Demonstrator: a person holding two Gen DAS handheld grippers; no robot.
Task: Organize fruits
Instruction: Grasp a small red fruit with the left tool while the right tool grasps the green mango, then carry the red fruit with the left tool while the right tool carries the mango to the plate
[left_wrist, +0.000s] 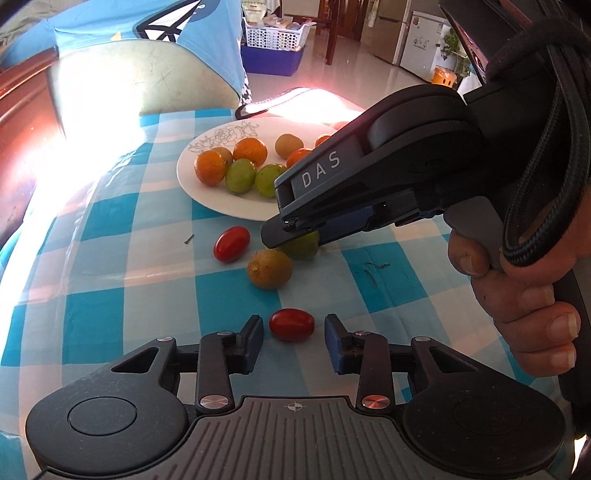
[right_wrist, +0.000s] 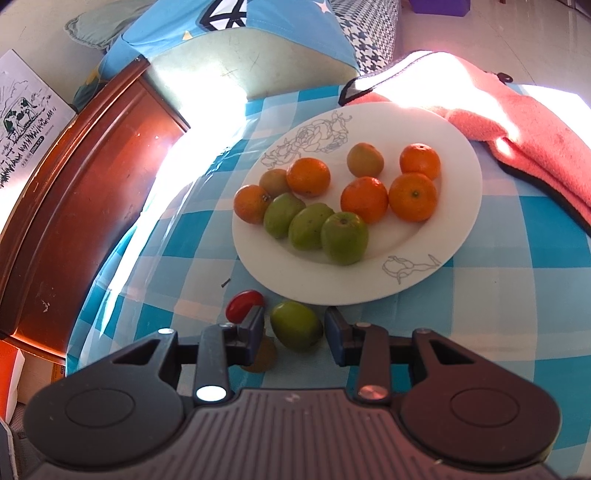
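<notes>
A white plate (right_wrist: 461, 206) holds several oranges, green fruits and brownish fruits; it also shows in the left wrist view (left_wrist: 199, 192). On the checked cloth lie a red tomato (left_wrist: 291, 324), a second red tomato (left_wrist: 232, 243), a brown fruit (left_wrist: 269, 268) and a green fruit (right_wrist: 295, 325). My left gripper (left_wrist: 293, 328) is open with the near tomato between its fingers. My right gripper (right_wrist: 294, 326) is open around the green fruit, just in front of the plate; it also shows in the left wrist view (left_wrist: 291, 236).
A pink cloth (right_wrist: 517, 122) lies at the table's far right, touching the plate. A pale chair back (right_wrist: 236, 62) stands behind the table and dark wooden furniture (right_wrist: 74, 192) to the left. Small dark stem bits (left_wrist: 189, 239) lie on the cloth.
</notes>
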